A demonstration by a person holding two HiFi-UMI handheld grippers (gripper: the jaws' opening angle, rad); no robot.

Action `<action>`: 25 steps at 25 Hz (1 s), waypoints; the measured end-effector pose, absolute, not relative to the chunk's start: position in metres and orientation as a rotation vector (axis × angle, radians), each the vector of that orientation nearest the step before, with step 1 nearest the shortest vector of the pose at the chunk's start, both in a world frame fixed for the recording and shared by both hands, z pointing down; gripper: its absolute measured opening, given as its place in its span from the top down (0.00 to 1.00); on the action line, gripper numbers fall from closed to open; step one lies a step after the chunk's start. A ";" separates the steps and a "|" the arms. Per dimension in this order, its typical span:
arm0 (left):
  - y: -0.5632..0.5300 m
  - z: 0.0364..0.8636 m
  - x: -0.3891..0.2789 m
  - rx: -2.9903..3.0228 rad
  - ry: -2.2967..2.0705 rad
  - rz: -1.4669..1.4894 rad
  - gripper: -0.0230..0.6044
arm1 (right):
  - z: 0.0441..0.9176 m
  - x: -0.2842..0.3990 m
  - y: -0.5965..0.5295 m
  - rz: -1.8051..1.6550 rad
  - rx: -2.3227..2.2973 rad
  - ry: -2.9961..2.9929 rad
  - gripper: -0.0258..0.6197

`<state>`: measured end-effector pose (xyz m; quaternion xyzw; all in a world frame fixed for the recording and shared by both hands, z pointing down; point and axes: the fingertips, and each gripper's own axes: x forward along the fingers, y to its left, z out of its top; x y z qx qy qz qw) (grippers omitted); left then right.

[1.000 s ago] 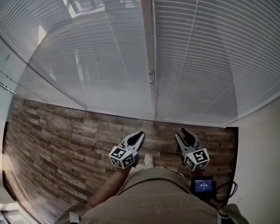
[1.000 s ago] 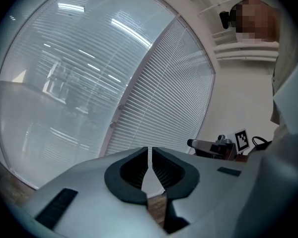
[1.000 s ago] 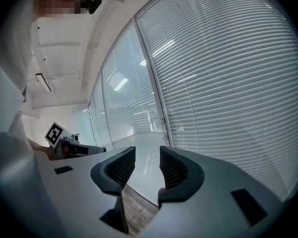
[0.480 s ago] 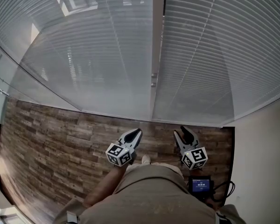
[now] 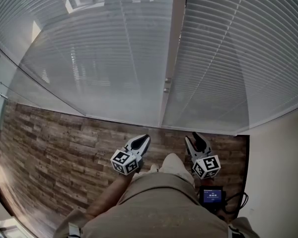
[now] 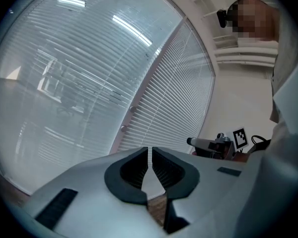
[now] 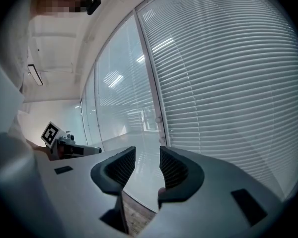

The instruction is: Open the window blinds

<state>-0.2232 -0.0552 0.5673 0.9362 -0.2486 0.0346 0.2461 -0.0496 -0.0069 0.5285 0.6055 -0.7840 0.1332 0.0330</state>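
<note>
White slatted blinds [image 5: 228, 48] hang shut behind glass panes, one pane on each side of a pale upright frame post [image 5: 173, 43]. Two small knobs [image 5: 166, 85] sit on that post. Both grippers are held low over the wooden floor, short of the window and pointing at it. My left gripper [image 5: 143, 141] is shut with nothing in it; in its own view the pads [image 6: 139, 168] nearly meet. My right gripper [image 5: 192, 140] has a plain gap between its pads [image 7: 173, 168] and is empty. The left gripper view shows the blinds [image 6: 174, 83] and the right gripper [image 6: 208, 144].
A wooden plank floor [image 5: 54, 143] runs up to the glass. A plain wall [image 5: 283, 172] closes the right side. A small dark device with a lit screen [image 5: 212, 196] and its cable sit at the lower right. The person's beige trouser leg [image 5: 174, 165] shows between the grippers.
The person has stepped closer to the window, and both grippers came forward together. The frame post sits further right in the head view. A trouser leg now shows between the grippers.
</note>
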 end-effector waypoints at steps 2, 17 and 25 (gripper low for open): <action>-0.063 0.564 -0.219 2.548 -0.686 0.099 0.90 | 0.526 -0.047 -0.015 0.416 1.853 -2.418 0.71; -0.131 0.556 -0.176 2.518 -0.773 0.112 0.90 | 0.521 -0.007 -0.094 0.407 1.755 -2.487 0.71; -0.154 0.550 -0.150 2.490 -0.826 0.098 0.90 | 0.515 0.013 -0.122 0.416 1.671 -2.531 0.71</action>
